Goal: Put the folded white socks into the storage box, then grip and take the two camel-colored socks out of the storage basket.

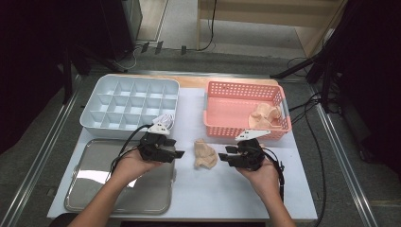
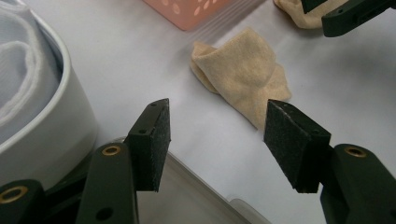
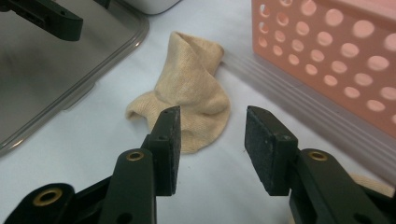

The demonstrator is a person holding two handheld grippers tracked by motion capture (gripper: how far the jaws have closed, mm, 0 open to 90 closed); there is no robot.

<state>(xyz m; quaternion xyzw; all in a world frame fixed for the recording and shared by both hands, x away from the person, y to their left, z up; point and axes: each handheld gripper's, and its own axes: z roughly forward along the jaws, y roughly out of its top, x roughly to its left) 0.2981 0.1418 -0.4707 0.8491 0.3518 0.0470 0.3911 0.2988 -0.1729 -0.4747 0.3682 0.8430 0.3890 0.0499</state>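
A crumpled beige sock (image 1: 205, 154) lies on the white table (image 1: 227, 198) between the two grippers — just in front of the pink perforated basket (image 1: 227, 124) and to the right of the metal tray (image 1: 94, 189). The left gripper (image 1: 178, 153) hovers over the tray's right edge with its jaws spread wide and nothing between the pads; in the left gripper view the sock (image 2: 240, 74) sits a little beyond them. The right gripper (image 1: 223, 155) points at the sock from the other side, its jaws partly spread and empty — in the right gripper view the sock (image 3: 191, 93) lies just past the pads, untouched. More beige socks (image 1: 264, 116) rest inside the basket, and a white compartment organizer (image 1: 130, 101) stands behind the tray.
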